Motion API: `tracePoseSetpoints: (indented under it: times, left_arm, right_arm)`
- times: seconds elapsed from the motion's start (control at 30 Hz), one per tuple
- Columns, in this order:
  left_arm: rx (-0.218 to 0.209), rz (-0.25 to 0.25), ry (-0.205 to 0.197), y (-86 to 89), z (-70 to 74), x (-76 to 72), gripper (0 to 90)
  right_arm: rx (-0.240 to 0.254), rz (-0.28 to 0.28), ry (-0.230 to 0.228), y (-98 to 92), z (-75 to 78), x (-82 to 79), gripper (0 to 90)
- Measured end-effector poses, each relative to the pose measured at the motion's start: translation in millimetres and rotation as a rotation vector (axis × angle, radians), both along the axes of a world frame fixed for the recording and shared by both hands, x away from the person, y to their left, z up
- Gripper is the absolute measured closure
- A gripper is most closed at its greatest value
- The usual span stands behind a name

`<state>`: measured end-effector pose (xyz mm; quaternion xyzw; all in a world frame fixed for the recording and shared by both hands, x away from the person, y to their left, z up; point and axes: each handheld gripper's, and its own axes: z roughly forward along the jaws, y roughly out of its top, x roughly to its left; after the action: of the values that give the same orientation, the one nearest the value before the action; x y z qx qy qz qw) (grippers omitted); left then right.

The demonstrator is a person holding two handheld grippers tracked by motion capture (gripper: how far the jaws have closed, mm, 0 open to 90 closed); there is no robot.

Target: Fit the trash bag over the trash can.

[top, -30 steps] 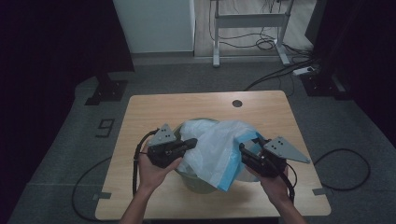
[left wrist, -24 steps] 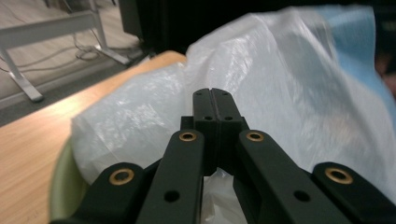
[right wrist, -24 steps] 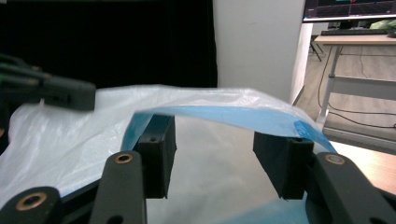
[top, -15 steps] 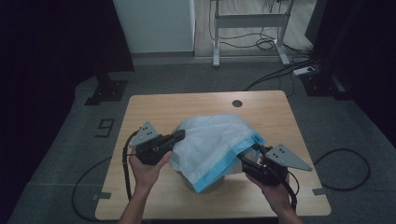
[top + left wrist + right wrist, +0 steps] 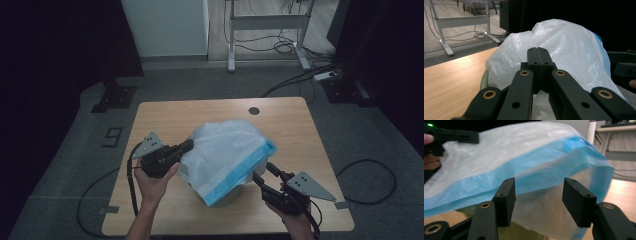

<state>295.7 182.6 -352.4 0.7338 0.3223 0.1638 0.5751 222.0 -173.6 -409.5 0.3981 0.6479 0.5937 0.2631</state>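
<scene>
Your left tongs stayed clamped on the white bag at centre frame, over the desk; your right tongs, just opening, empty, sat lower right of its blue edge, which ran diagonally toward them.
</scene>
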Motion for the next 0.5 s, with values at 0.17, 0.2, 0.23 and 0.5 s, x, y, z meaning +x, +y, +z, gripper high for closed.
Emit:
tracePoseSetpoints:
  times: [0.17, 0.2, 0.23, 0.5]
  left_arm:
    - [-0.001, -0.003, 0.001, 0.0, -0.5, 0.4, 90.0]
    - [-0.003, -0.004, 0.001, 0.1, -0.6, 0.4, 90.0]
    - [-0.004, -0.005, 0.001, 0.2, -0.7, 0.4, 90.0]
    - [-0.013, -0.012, 0.012, 1.0, -2.7, 1.9, 90.0]
  right_arm:
    - [0.017, -0.023, 0.026, -5.1, -5.2, 9.3, 43.2]
    - [0.027, -0.027, 0.033, -6.0, -5.7, 11.8, 43.4]
    - [0.032, -0.029, 0.037, -6.6, -5.8, 13.7, 43.7]
    - [0.118, 0.013, 0.044, -3.0, -0.4, 36.0, 60.9]
